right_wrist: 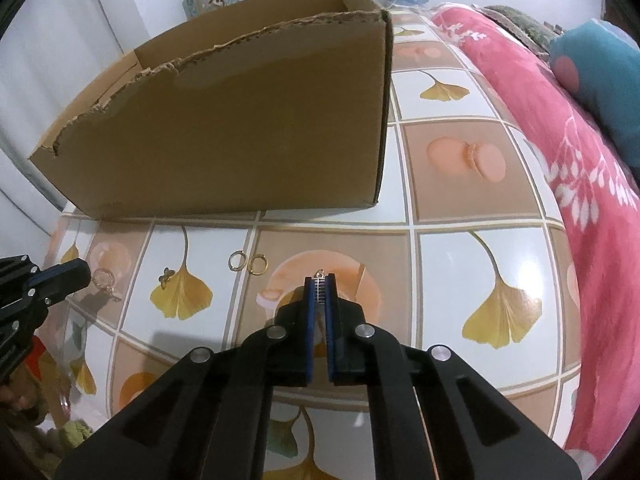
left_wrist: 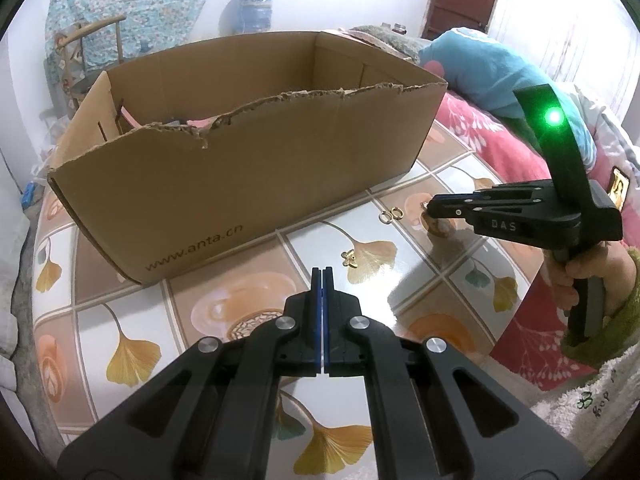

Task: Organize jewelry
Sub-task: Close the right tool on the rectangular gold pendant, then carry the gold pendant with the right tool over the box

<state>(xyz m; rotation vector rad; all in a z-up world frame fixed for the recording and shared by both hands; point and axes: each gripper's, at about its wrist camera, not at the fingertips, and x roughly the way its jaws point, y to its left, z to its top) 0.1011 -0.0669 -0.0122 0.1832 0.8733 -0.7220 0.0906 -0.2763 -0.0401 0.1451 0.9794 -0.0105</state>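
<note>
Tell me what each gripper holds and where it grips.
Right gripper pinches a small earring by its silvery shank, hook poking out. Left gripper is shut on nothing.

You're in a home — a bedroom, by the look of it. A bed with a red floral blanket (right_wrist: 580,168) and a blue pillow (left_wrist: 480,68) runs beside your table (right_wrist: 460,264), whose cover shows ginkgo leaves and macarons — and a floral curtain (left_wrist: 132,4), a chair (left_wrist: 92,40) and a water jug (left_wrist: 256,8) stand behind.
</note>
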